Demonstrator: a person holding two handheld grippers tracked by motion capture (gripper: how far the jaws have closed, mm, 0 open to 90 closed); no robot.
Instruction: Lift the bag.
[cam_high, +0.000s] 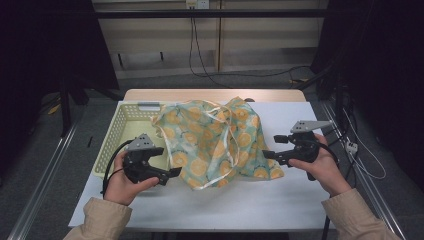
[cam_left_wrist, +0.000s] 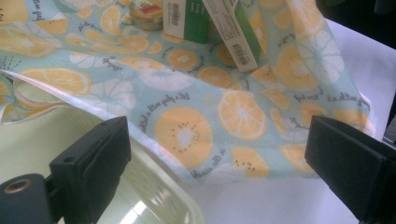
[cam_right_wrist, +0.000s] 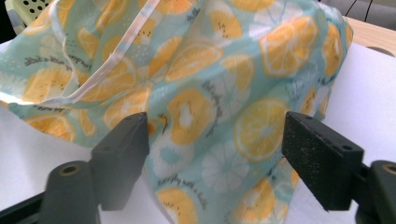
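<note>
1. A thin pale-green cloth bag printed with orange citrus slices (cam_high: 215, 142) lies crumpled in the middle of the white-covered bench (cam_high: 225, 205). Its left part rests over the edge of a pale-yellow perforated plastic basket (cam_high: 120, 131).
2. In the left gripper view, two green-and-white cardboard boxes (cam_left_wrist: 219, 25) and a small round tin (cam_left_wrist: 145, 13) lie on the cloth at the far side. It seems the bag's mouth is there, but I cannot tell if these things are inside the bag or only on top of it.
3. The white ribbon drawstring (cam_high: 227, 135) lies loose across the cloth, so I judge the bag is not closed.
4. The left tongs (cam_high: 167, 175) stand wide open and hold nothing. They are just beside the lower left edge of the bag, where it meets the basket rim.
5. The right tongs (cam_high: 272, 150) are also wide open and empty, close to the right edge of the bag, with the cloth in front of the jaws.
6. My judgement: no grasp is made yet. Taking hold of the cloth at both sides, and whatever handling of the bag comes after, is all still to be done.
</note>
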